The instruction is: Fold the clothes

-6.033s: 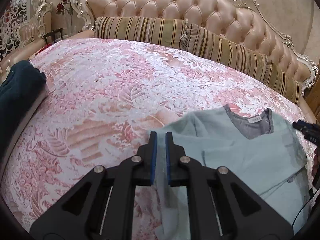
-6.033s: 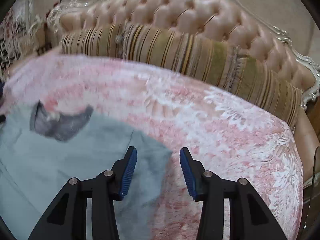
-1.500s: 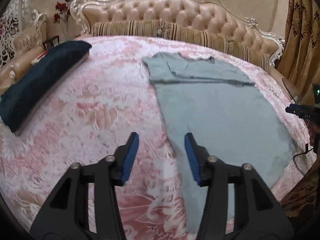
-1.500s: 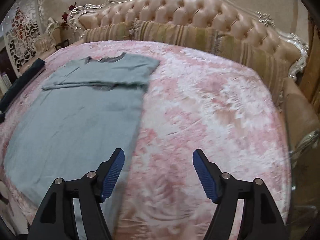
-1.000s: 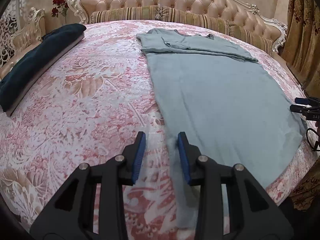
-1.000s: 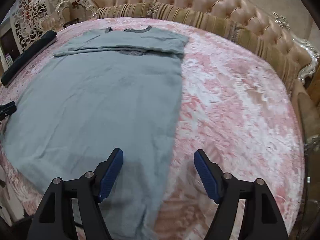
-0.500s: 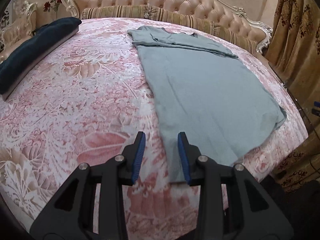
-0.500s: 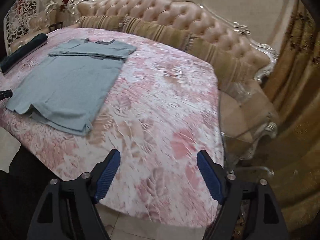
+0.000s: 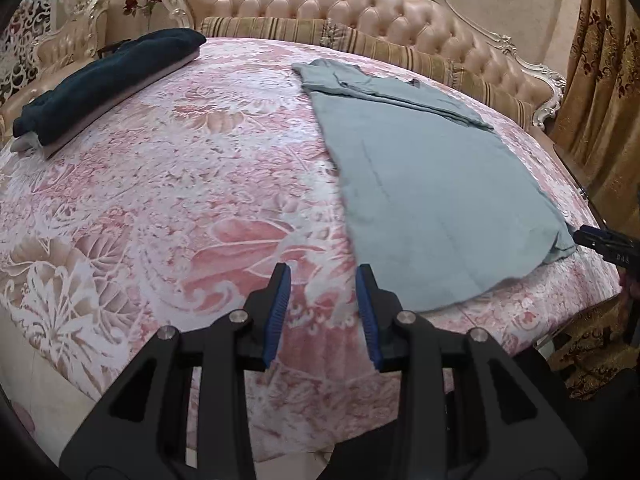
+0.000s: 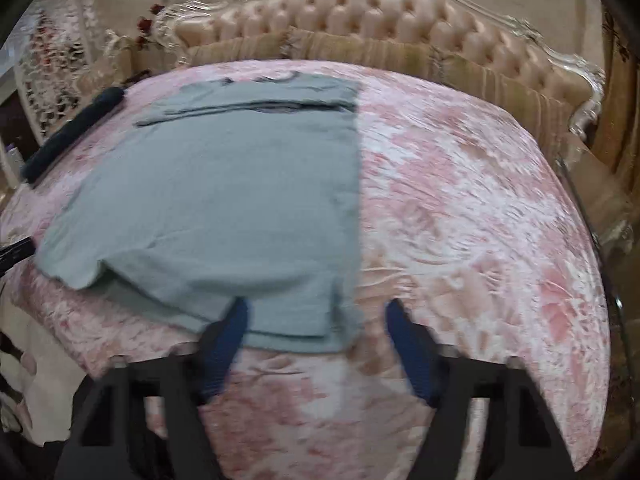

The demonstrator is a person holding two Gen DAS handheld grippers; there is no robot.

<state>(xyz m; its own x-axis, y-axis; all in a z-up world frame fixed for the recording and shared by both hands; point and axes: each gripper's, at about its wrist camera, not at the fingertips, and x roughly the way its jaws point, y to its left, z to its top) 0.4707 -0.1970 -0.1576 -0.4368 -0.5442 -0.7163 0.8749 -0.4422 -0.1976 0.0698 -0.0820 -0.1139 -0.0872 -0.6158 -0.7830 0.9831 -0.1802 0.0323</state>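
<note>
Shirt (image 10: 224, 208) sleeves now folded in, flat on bed (image 9: 160, 184).
Both claws have dropped back to hem: left claw (image 9: 323, 304) released at 6 o'clock corner, right claw (image 10: 316, 344) closing, empty.

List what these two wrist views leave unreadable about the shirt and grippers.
- Right wrist view: motion blur smears the closing right gripper; contact with the grey shirt hem unclear.
- Left wrist view: right gripper cut off by the frame edge.
- Shirt's sleeves: hidden under the fold near the collar.
- Dark folded garment: type unreadable.

Shirt (image 9: 432, 184) pale grey-blue; bedspread (image 9: 168, 184) pink-white floral; pillows (image 9: 280, 32) gold-striped; folded blanket (image 9: 108, 80) navy.
</note>
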